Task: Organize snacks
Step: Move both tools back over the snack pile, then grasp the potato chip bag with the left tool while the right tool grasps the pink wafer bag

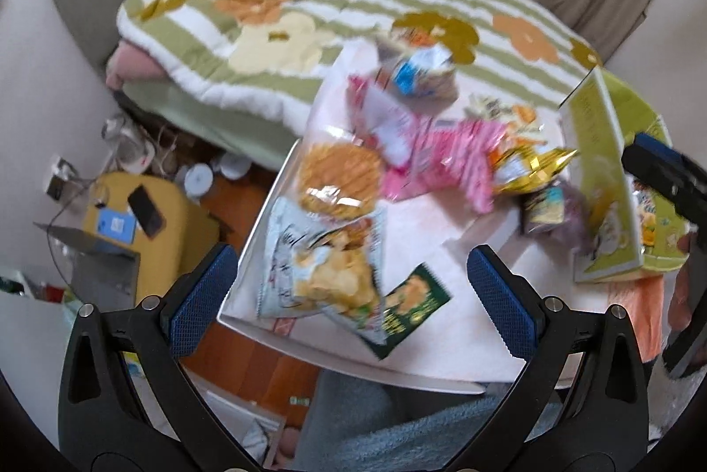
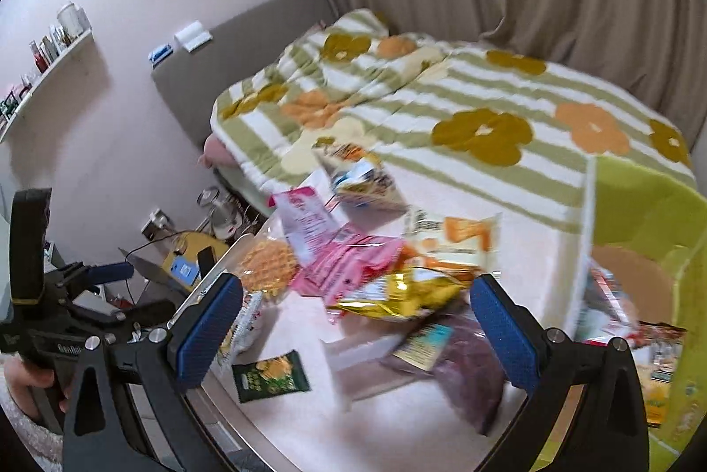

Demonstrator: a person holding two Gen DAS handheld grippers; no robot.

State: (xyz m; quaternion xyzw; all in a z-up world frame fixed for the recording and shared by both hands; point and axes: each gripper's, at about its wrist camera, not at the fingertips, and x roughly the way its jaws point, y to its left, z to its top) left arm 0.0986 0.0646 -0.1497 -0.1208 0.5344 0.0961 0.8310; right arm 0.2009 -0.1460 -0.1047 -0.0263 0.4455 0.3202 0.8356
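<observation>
The left gripper (image 1: 351,297) hangs above the near edge of the table (image 1: 442,357), its blue pads (image 1: 201,297) spread wide with nothing between them. Just past the fingertips lie a chip bag (image 1: 322,273) and a small green packet (image 1: 411,306), both close to the table's near corner. The right gripper (image 2: 355,333) is likewise wide apart and empty, held over the middle of the pile; a gold packet (image 2: 393,295) and a purple bag (image 2: 468,374) lie right ahead of it.

Farther out the snacks lie in a loose heap on the table: a round waffle pack (image 1: 338,178), pink packets (image 1: 446,158), a blue-and-white bag (image 1: 417,72) at the far end. To the right stands a green box (image 2: 636,207), its top open, with some packets already inside, though how many I cannot tell. Both views are blurred, so small print and edges are lost.

The job looks to be in its early or middle part: most snacks are out on the table. The step in hand seems to be picking the next packet. The right gripper is nearest the gold packet and the box, so it would need to drop, close on a crimped edge, and carry it over the box wall. Foil may slip, and neighbours may drag along.
</observation>
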